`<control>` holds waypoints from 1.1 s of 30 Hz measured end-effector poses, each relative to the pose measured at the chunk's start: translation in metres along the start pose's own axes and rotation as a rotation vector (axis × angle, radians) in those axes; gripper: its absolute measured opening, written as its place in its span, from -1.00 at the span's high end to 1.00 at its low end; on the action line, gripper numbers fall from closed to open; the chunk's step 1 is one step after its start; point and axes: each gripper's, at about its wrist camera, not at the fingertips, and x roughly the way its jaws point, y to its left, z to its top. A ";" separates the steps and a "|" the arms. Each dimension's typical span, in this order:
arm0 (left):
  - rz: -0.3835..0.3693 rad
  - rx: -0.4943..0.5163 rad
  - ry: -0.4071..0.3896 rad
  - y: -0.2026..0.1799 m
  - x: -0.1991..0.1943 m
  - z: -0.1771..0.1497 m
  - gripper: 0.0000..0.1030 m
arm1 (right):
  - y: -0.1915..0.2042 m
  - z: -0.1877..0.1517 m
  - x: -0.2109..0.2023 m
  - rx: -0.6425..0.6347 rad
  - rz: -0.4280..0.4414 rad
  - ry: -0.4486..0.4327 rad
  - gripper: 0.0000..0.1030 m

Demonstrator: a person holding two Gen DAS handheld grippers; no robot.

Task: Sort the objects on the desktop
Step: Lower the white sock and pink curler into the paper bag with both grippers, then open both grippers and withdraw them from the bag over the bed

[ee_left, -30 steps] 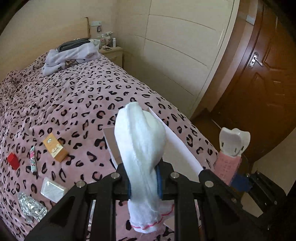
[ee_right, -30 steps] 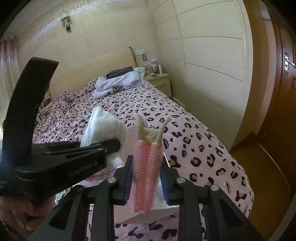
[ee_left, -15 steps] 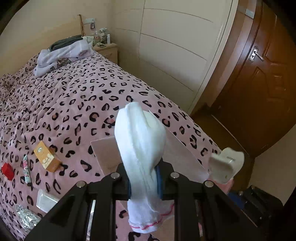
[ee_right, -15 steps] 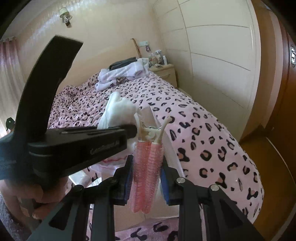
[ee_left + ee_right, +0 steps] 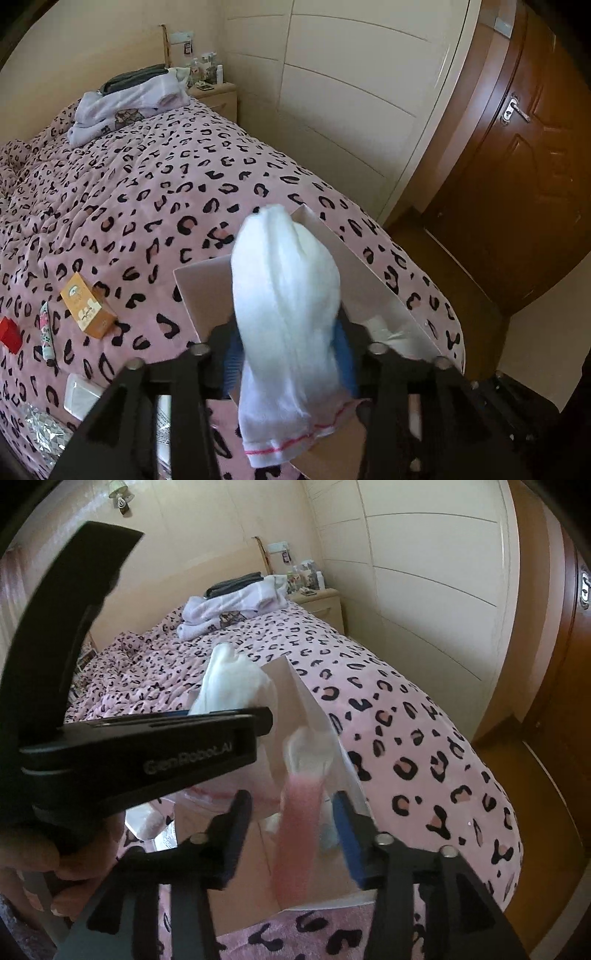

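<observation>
In the left wrist view my left gripper [image 5: 286,354] holds a white sock [image 5: 286,306] with a red-stitched cuff, over an open cardboard box [image 5: 207,291] on the bed; its jaws look slightly parted and blurred. In the right wrist view my right gripper [image 5: 291,808] is open, and a pink hair roller with a white clip [image 5: 301,812], blurred, drops between its jaws into the box [image 5: 303,709]. The left gripper and the sock [image 5: 229,686] show at the left of that view.
On the pink leopard bedspread [image 5: 147,192] left of the box lie an orange carton [image 5: 86,306], a small tube [image 5: 46,334], a red block [image 5: 9,334], a white packet [image 5: 79,395] and a foil packet [image 5: 42,432]. Folded clothes [image 5: 129,99] lie by the headboard. A brown door [image 5: 517,184] stands at the right.
My right gripper has opened and the pink roller has come free, falling toward the box. My left gripper still carries the sock, now lower over the box, its jaws a little wider.
</observation>
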 end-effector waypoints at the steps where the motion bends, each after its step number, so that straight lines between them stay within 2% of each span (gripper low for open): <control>1: 0.001 0.001 -0.003 0.000 -0.002 0.000 -0.01 | 0.000 0.001 -0.002 0.005 0.000 -0.002 0.07; 7: 0.008 -0.004 -0.028 0.005 -0.019 0.003 -0.01 | -0.003 0.006 -0.011 0.033 0.001 -0.017 0.04; 11: 0.014 -0.020 -0.061 0.015 -0.044 0.003 -0.01 | 0.000 0.014 -0.034 0.060 0.013 -0.053 0.02; 14: 0.036 -0.051 -0.104 0.033 -0.076 -0.005 -0.03 | 0.012 0.019 -0.054 0.057 0.018 -0.099 -0.18; 16: 0.058 -0.084 -0.139 0.052 -0.101 -0.015 -0.12 | 0.025 0.021 -0.068 0.035 0.031 -0.144 -0.43; 17: 0.074 -0.104 -0.156 0.063 -0.114 -0.023 -0.15 | 0.033 0.020 -0.074 0.016 0.048 -0.171 -0.52; 18: 0.092 -0.125 -0.173 0.074 -0.126 -0.031 -0.18 | 0.045 0.018 -0.081 -0.008 0.069 -0.194 -0.72; 19: 0.117 -0.157 -0.191 0.090 -0.141 -0.043 -0.19 | 0.052 0.017 -0.083 -0.020 0.083 -0.206 -0.81; 21: 0.146 -0.197 -0.205 0.113 -0.161 -0.064 -0.20 | 0.071 0.009 -0.086 -0.025 0.119 -0.243 -0.87; 30: 0.317 -0.361 -0.166 0.215 -0.220 -0.178 -0.20 | 0.178 -0.043 -0.054 -0.189 0.090 -0.220 -0.95; 33: 0.354 -0.408 -0.139 0.239 -0.230 -0.212 -0.21 | 0.221 -0.062 -0.034 -0.268 0.055 -0.124 -0.95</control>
